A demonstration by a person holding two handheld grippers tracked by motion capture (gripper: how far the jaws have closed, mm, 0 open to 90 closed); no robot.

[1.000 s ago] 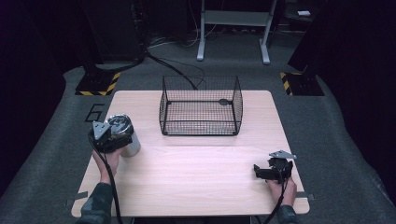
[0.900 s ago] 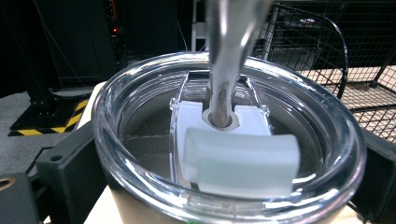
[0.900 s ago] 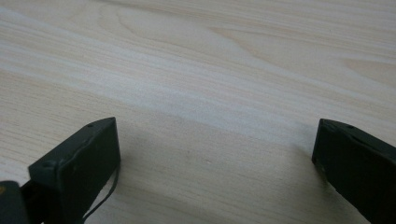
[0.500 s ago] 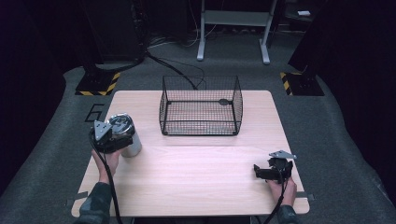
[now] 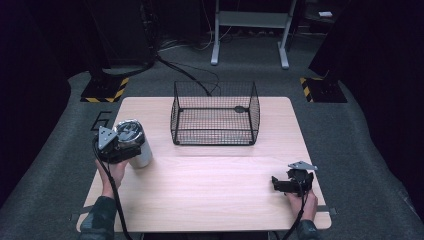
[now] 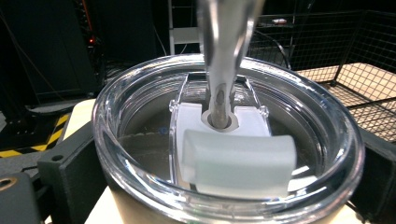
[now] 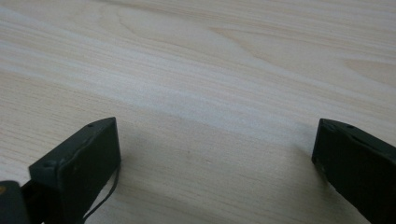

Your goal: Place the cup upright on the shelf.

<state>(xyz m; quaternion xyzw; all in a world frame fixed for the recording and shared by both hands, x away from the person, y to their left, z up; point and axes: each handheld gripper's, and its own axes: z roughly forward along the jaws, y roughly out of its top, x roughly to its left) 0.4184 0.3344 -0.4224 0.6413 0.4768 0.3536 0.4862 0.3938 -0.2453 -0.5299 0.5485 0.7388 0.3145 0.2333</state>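
A steel tumbler (image 5: 129, 132) with a clear lid (image 6: 233, 158) and a metal straw (image 6: 224, 46) stands upright near the table's left edge. My left gripper (image 5: 131, 150) has one black jaw pressed against each side of the tumbler (image 6: 140, 140), just below the lid rim. Near the table's front right corner my right gripper (image 5: 276, 184) is low over bare wood, open. Its jaws stand wide apart in the right gripper view, where the gripper (image 7: 215, 158) has nothing between them.
A black wire basket (image 5: 215, 115), open at the top, stands at the back middle of the wooden table (image 5: 210, 175); its mesh (image 6: 364, 70) is just right of the tumbler. Dark floor, cables and a stand lie beyond the table.
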